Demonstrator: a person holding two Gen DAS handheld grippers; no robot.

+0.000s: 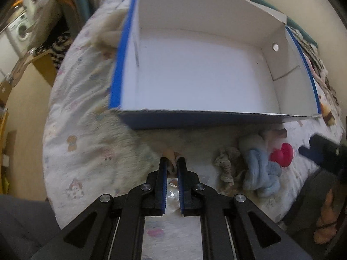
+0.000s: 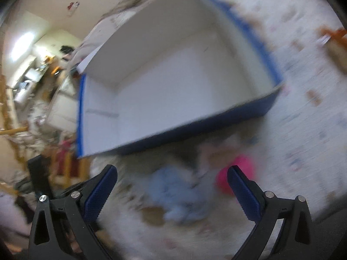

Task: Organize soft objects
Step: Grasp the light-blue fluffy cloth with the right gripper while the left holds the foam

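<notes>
My left gripper (image 1: 172, 162) is shut on a small beige soft piece (image 1: 170, 155), held above the patterned blanket just in front of the box. The open blue box with a white inside (image 1: 195, 15) stands beyond it with nothing in it. To the right on the blanket lie a beige rag (image 1: 227, 164), a knotted light-blue cloth (image 1: 260, 173) and a red heart (image 1: 282, 153). In the blurred right wrist view my right gripper (image 2: 172, 170) stands open over the light-blue cloth (image 2: 177, 195), with the pink-red heart (image 2: 236, 173) by its right finger and the box (image 2: 256, 43) beyond.
The white patterned blanket (image 1: 86, 151) covers the bed around the box. A crinkled clear wrapper (image 1: 172, 192) lies under my left fingers. A dark shape (image 1: 321, 151) sits at the right edge. Furniture and a washing machine (image 1: 21, 30) stand off the bed at left.
</notes>
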